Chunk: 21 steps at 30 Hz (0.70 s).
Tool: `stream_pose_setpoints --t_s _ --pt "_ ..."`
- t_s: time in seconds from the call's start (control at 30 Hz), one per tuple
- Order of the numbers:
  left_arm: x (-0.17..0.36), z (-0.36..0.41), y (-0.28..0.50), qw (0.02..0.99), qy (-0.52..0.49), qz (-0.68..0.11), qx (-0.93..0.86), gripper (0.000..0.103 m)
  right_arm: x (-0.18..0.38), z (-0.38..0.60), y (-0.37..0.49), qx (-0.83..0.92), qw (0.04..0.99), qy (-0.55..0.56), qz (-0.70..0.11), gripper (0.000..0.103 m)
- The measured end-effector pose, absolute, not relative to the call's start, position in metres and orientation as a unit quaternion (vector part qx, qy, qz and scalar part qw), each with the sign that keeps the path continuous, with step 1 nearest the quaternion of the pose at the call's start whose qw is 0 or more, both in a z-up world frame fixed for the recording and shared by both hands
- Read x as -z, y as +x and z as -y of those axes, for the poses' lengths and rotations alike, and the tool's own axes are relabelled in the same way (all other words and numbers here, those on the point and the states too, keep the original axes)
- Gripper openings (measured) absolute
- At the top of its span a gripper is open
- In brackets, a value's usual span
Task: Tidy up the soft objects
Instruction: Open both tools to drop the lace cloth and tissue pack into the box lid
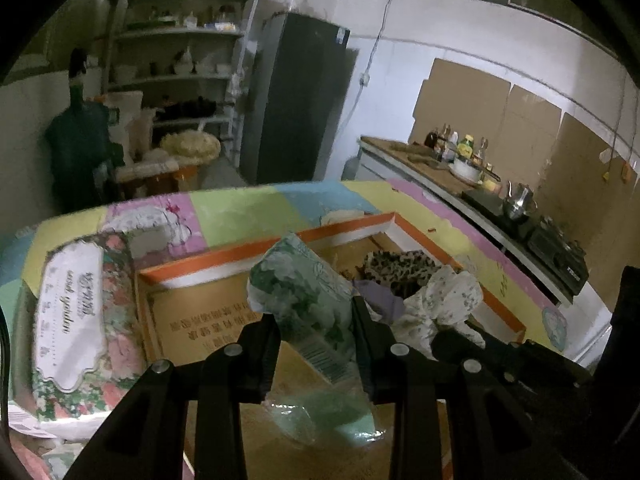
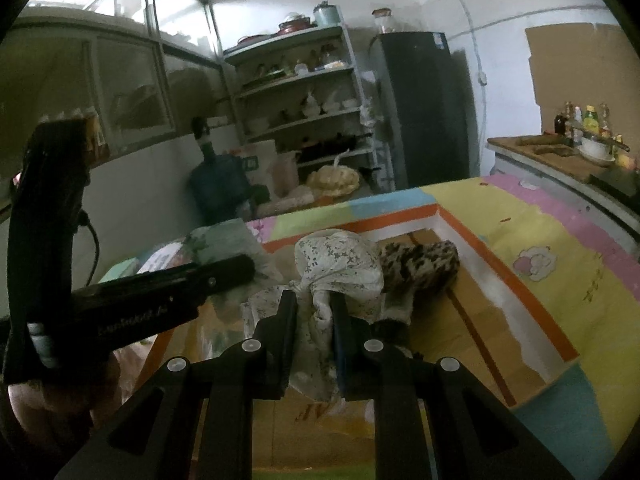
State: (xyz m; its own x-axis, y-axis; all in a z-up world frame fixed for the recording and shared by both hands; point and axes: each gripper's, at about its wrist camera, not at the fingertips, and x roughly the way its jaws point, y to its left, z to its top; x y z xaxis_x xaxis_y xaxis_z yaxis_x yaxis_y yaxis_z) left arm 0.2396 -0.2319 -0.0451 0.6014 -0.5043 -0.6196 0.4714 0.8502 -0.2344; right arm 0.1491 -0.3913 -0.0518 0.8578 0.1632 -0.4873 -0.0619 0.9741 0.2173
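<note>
soft goods sit in and around a shallow cardboard box with an orange and white rim [image 1: 348, 229] on a pastel patchwork tablecloth [image 1: 240, 212]. left gripper [image 1: 316, 330], black, is clamped on a green floral tissue pack in clear plastic wrap [image 1: 304, 284], held tilted over the box's left half, its barcode end toward the camera. right gripper [image 2: 314, 312] is closed narrowly on a bunched white cloth with small grey flowers [image 2: 340, 266], which rises above the fingertips over the box's middle. just beside that cloth, to its right, a rolled leopard-print fabric [image 2: 420, 266] lies inside the box, touching it. a lilac cloth [image 1: 382, 300] shows between them in the left wrist view. outside the box on the left, a larger pink floral tissue pack with a white label [image 1: 76, 320] rests on the tablecloth. behind the table stand a white shelving unit [image 2: 304, 88] and a dark tall refrigerator [image 2: 420, 108].
</note>
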Motion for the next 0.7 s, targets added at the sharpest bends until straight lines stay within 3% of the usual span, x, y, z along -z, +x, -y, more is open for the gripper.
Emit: stream_pose_setpoints --t_s 0.33,0.43,0.63,0.7 --pt "0.055 0.233 0.249 0.875 -0.038 -0.393 0.281 0.036 0.058 0.387 0.154 -0.064 0.953 0.093 -0.282 0.020" --pt "0.055 0.230 0.250 0.872 -0.050 -0.399 0.278 0.039 0.058 0.388 0.154 -0.062 0.953 0.092 -0.281 0.031" --pt "0.048 0.227 0.243 0.879 -0.058 -0.383 0.278 0.057 0.055 0.389 0.145 -0.055 0.957 0.091 -0.269 0.048" --pt "0.042 0.226 0.239 0.885 -0.056 -0.369 0.278 0.072 0.054 0.390 0.142 -0.053 0.958 0.091 -0.267 0.048"
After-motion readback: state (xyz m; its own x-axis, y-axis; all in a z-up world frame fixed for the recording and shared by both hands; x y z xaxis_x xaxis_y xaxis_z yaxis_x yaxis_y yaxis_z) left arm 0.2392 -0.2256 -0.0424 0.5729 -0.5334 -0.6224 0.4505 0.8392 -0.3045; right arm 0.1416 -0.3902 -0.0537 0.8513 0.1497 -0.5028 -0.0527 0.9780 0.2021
